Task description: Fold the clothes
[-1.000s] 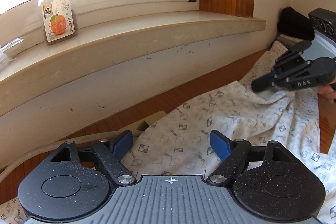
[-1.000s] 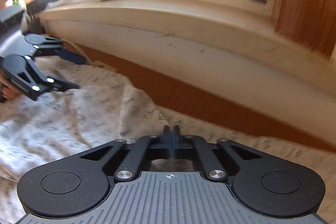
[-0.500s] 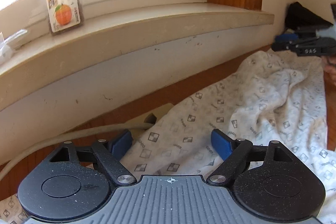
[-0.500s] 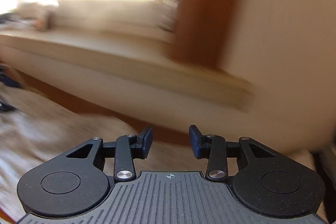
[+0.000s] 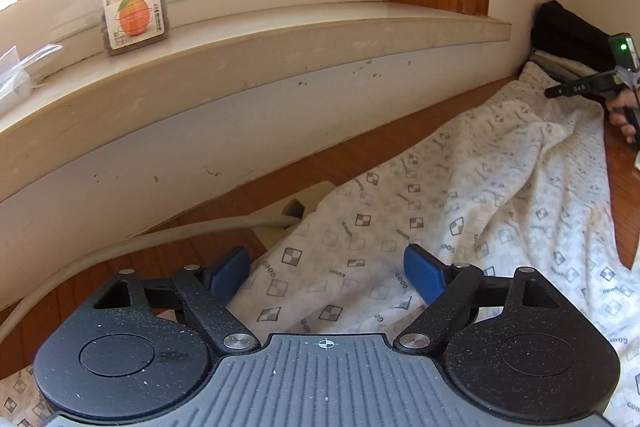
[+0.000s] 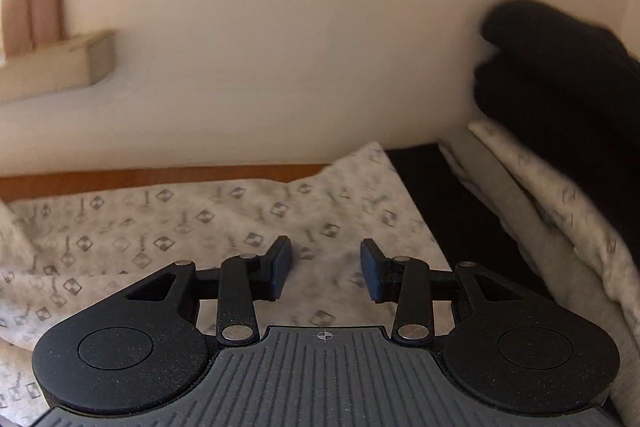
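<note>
A white garment (image 5: 460, 219) with small square prints lies spread and wrinkled on the wooden table (image 5: 360, 155). My left gripper (image 5: 326, 273) hovers open over its near left part, the blue pads (image 5: 424, 277) wide apart with cloth below them. In the right wrist view the right gripper (image 6: 325, 269) is open above the garment's (image 6: 200, 223) far right corner, with nothing between its pads. The left wrist view shows that right gripper (image 5: 576, 90) small at the far right, held by a hand (image 5: 622, 107).
A stack of folded clothes (image 6: 532, 187) topped by a black garment (image 6: 560, 75) sits against the wall at the right. A window sill (image 5: 280, 39) carries a jar with an orange label (image 5: 134, 15). A beige cable (image 5: 160, 235) and power strip (image 5: 296, 203) lie by the cloth's left edge.
The right gripper, shut at the cloth a second ago, has opened and swung right to the garment's far corner by the stack. The left gripper has stayed put, open.
</note>
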